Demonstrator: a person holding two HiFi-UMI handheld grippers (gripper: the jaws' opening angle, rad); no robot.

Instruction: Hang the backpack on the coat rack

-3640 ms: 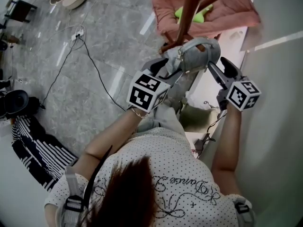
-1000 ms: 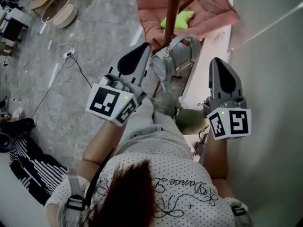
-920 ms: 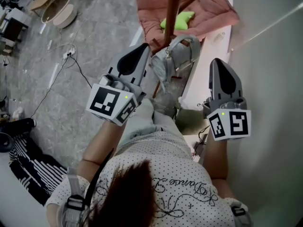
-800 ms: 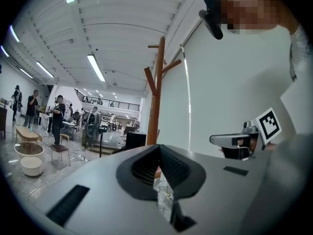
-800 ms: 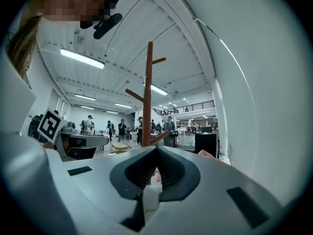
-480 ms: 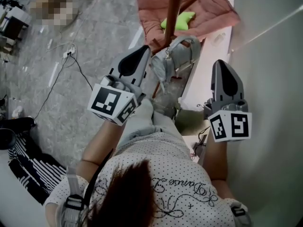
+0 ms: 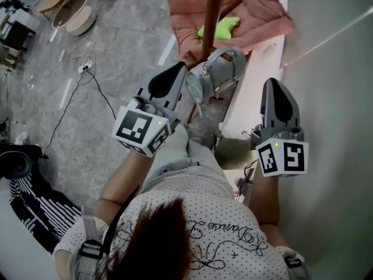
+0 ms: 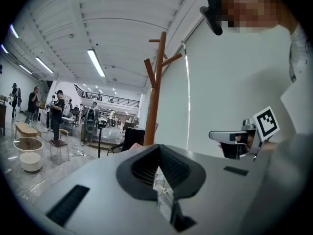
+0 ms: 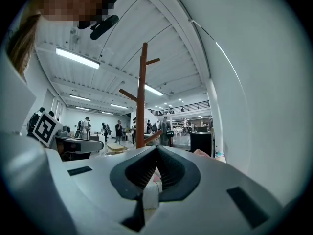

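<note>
The grey backpack hangs against the wooden coat rack, its top handle looping up beside the pole; I cannot tell which peg carries it. My left gripper is shut and empty, just left of the bag and not touching it. My right gripper is also shut and empty, off to the bag's right by the wall. The left gripper view shows closed jaws under the coat rack. In the right gripper view, closed jaws point level at the coat rack.
A pink cushion with a green toy lies behind the rack's foot. A white wall and a white ledge close in on the right. A cable crosses the grey floor; striped fabric lies bottom left.
Since the earliest frame both grippers have drawn back from the backpack, which now hangs alone by the pole. Over the last second they have barely shifted.
</note>
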